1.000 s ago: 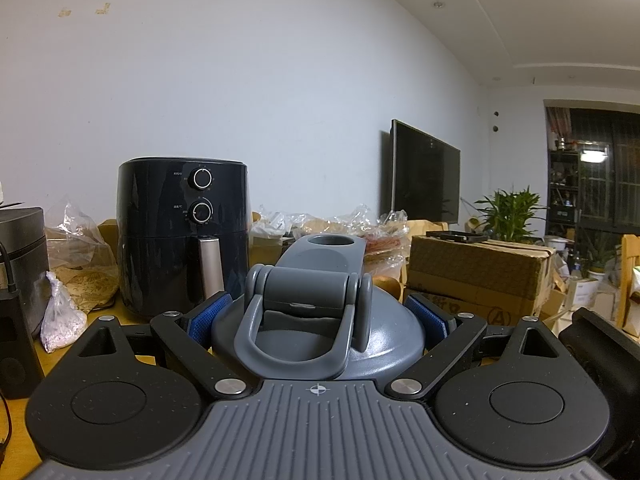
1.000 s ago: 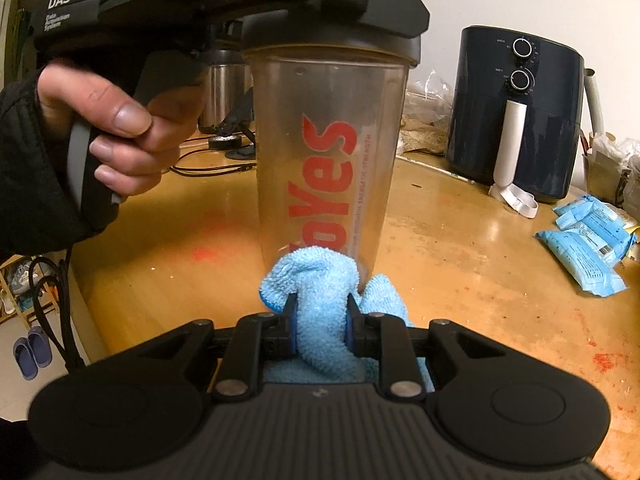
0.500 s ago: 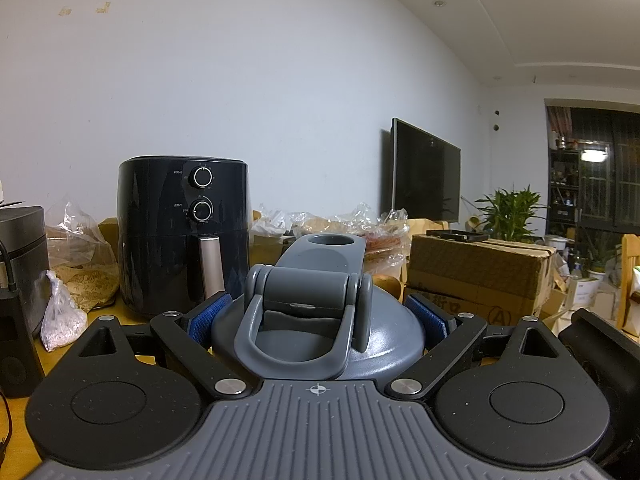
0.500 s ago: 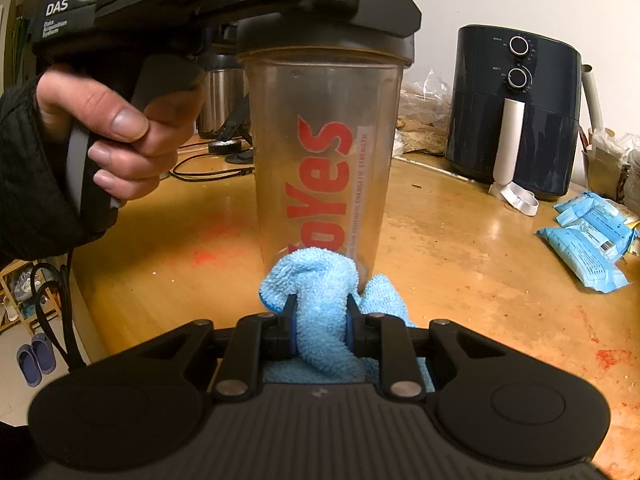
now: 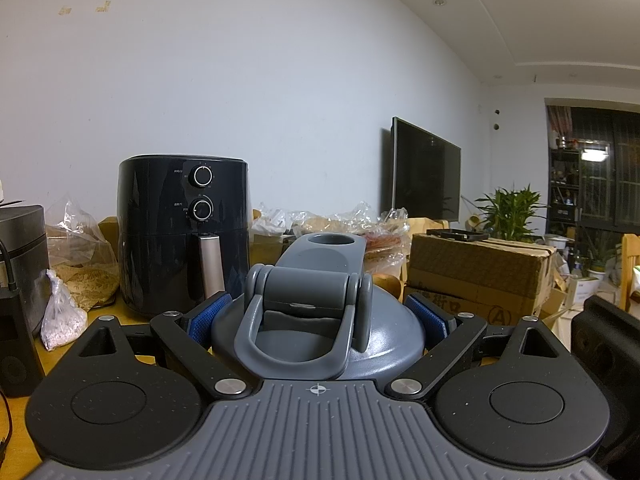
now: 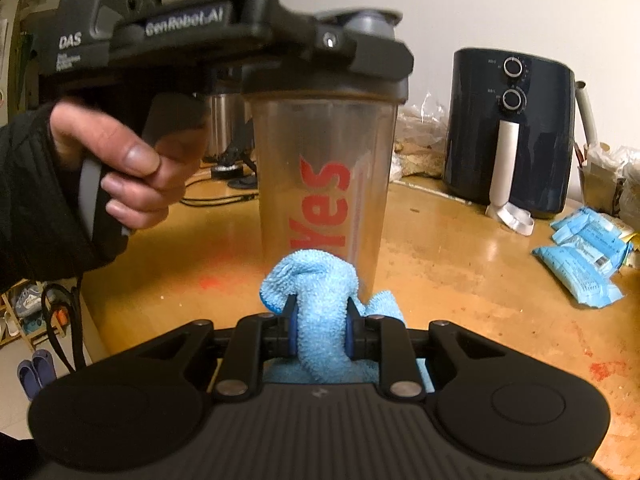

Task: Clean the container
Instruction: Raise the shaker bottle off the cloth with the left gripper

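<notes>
Bare wooden table is lying open to the right of the shaker bottle, bounded by blue packets and the air fryer behind. On the left, the left hand is blocking passage, its left gripper straddling the gray lid.

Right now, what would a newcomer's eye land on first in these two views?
Dead centre, the clear shaker bottle with red lettering stands on the wooden table, the left hand-held gripper clamped on its grey lid. Low in front, the right hand-held gripper pinches a bright blue cloth against its base. The dark air fryer sits behind, right.
</notes>
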Motion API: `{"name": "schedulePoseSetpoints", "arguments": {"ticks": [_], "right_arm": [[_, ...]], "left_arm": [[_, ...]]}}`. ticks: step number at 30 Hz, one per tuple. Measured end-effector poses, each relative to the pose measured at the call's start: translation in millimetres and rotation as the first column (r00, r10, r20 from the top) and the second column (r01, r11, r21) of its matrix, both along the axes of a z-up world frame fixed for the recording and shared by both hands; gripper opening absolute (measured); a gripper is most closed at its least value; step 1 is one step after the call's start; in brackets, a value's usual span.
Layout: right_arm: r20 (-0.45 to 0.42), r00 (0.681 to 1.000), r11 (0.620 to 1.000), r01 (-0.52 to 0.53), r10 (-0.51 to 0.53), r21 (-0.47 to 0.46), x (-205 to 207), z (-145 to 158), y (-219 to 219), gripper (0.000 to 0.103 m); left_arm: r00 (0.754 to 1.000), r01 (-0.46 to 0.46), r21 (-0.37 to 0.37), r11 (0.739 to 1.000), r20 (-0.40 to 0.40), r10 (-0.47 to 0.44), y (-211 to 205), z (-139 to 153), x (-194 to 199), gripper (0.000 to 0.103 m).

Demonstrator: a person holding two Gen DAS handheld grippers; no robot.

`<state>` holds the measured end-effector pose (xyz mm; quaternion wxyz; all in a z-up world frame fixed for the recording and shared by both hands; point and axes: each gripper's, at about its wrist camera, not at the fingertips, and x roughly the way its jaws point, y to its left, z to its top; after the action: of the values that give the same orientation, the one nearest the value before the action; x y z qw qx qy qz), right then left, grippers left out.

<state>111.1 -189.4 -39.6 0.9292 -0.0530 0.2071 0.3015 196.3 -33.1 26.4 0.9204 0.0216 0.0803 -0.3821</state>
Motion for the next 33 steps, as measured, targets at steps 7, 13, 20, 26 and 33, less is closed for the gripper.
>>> {"name": "schedulePoseSetpoints", "arguments": {"ticks": [7, 13, 20, 26, 33], "right_arm": [[0.043, 0.999, 1.000, 0.004, -0.005, 0.016, -5, 10, -2, 0.017], [0.088, 0.996, 0.999, 0.007, -0.010, 0.036, -10, 20, -5, 0.017], [0.134, 0.991, 0.998, 0.013, -0.021, 0.062, -16, 36, -7, 0.017], [0.180, 0.983, 0.997, 0.015, -0.029, 0.080, -21, 45, -9, 0.017], [0.248, 0.967, 0.992, 0.020, -0.051, 0.126, -31, 54, -10, 0.017]], "left_arm": [[1.000, 0.000, 0.001, 1.000, -0.001, 0.000, 0, 0, 0, 0.095], [1.000, 0.000, 0.002, 1.000, -0.002, 0.000, 0, 1, 0, 0.095], [1.000, 0.000, 0.002, 1.000, -0.003, 0.000, 0, 2, 1, 0.095], [1.000, -0.002, 0.003, 1.000, -0.005, 0.002, -1, 3, 2, 0.095], [1.000, -0.006, 0.006, 1.000, -0.002, 0.006, -2, 3, 1, 0.095]]}}
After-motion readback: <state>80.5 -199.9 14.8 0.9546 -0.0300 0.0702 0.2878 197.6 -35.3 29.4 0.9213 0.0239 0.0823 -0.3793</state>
